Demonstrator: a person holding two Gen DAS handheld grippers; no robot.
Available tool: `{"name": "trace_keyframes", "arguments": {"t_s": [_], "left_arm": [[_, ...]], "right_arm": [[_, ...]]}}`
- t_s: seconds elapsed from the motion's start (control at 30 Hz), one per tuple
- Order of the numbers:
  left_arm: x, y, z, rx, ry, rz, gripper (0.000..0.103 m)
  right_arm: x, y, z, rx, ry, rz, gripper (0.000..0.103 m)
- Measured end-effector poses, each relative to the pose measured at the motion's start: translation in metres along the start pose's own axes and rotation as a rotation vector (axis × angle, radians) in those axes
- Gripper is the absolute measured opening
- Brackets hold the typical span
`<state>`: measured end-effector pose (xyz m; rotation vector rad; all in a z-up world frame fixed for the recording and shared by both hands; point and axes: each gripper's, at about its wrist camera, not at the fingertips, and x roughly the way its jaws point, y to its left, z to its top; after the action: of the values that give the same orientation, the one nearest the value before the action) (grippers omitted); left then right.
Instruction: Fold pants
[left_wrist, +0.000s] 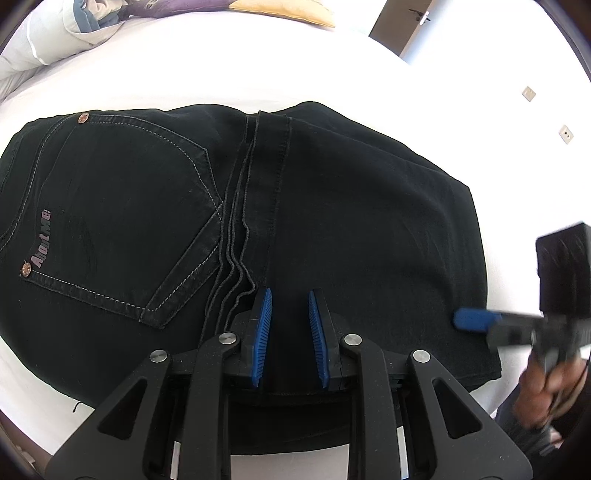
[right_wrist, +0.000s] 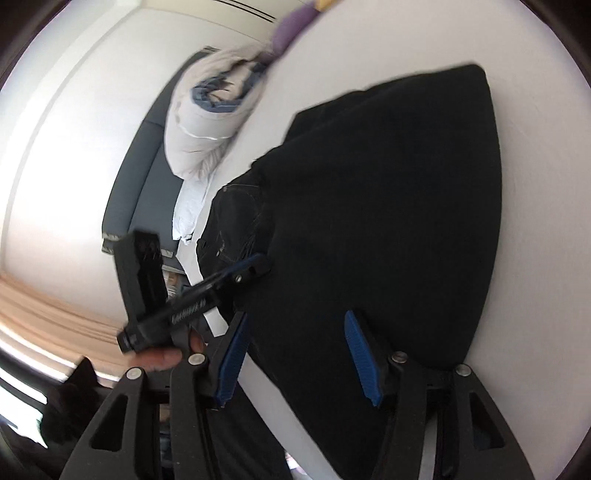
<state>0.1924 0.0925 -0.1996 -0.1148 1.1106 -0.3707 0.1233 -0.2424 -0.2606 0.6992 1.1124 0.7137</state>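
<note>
Since the next fold turns on how the garment lies against each tool, the lines below set that out first.

Garment: black denim pants (left_wrist: 332, 229), already doubled into a compact bundle, lie flat on the white bed sheet (left_wrist: 221, 74); the back pocket with pale stitching (left_wrist: 122, 225) faces up on the left half, and plain cloth covers the right half.

Long axis: in the left wrist view the bundle runs side to side, with stacked seam edges (left_wrist: 240, 221) crossing it from the far edge toward the camera, near the middle.

Left gripper (left_wrist: 290, 332): hovers over the near edge of the pants, just right of the seam stack; blue pads stand at a narrow gap with dark cloth seen between them. Whether the pads pinch the cloth I cannot tell.

Right gripper (right_wrist: 299, 358): jaws stand wide and hold nothing; they frame the near right end of the bundle, pads clear of the cloth. From the left wrist camera one blue pad (left_wrist: 476, 320) lies over the right edge of the pants.

Nearer hand: the left sits at the middle, the right at the end.

Judgement: a fold across the long axis would probably carry the right end toward the pocket side.
</note>
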Motion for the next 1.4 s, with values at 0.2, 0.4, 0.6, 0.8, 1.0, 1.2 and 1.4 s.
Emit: {"name": "trace_keyframes", "arguments": {"t_s": [0.2, 0.4, 0.6, 0.8, 1.0, 1.2, 1.4], "left_arm": [[0.003, 0.002, -0.002, -0.007, -0.007, -0.008, 0.02], [0.005, -0.003, -0.005, -0.018, -0.024, -0.019, 0.02], [-0.016, 0.001, -0.015, -0.087, -0.079, -0.017, 0.023], [-0.081, 0.067, -0.048, -0.368, -0.306, -0.033, 0.103], [-0.102, 0.168, -0.088, -0.769, -0.412, -0.239, 0.102], [-0.088, 0.217, -0.09, -0.901, -0.471, -0.357, 0.101], [-0.064, 0.253, -0.092, -0.989, -0.434, -0.423, 0.083]], "right_arm": [[-0.006, 0.019, -0.033, -0.027, 0.128, 0.08, 0.06], [-0.034, 0.037, -0.02, -0.083, 0.059, 0.109, 0.06], [-0.012, 0.03, 0.022, -0.032, 0.0, 0.089, 0.072], [0.02, 0.01, 0.006, -0.064, 0.043, -0.049, 0.076], [0.019, 0.006, 0.009, -0.027, 0.05, -0.051, 0.076], [0.018, 0.005, 0.009, -0.022, 0.053, -0.056, 0.076], [0.017, 0.003, 0.01, -0.008, 0.056, -0.057, 0.075]]}}
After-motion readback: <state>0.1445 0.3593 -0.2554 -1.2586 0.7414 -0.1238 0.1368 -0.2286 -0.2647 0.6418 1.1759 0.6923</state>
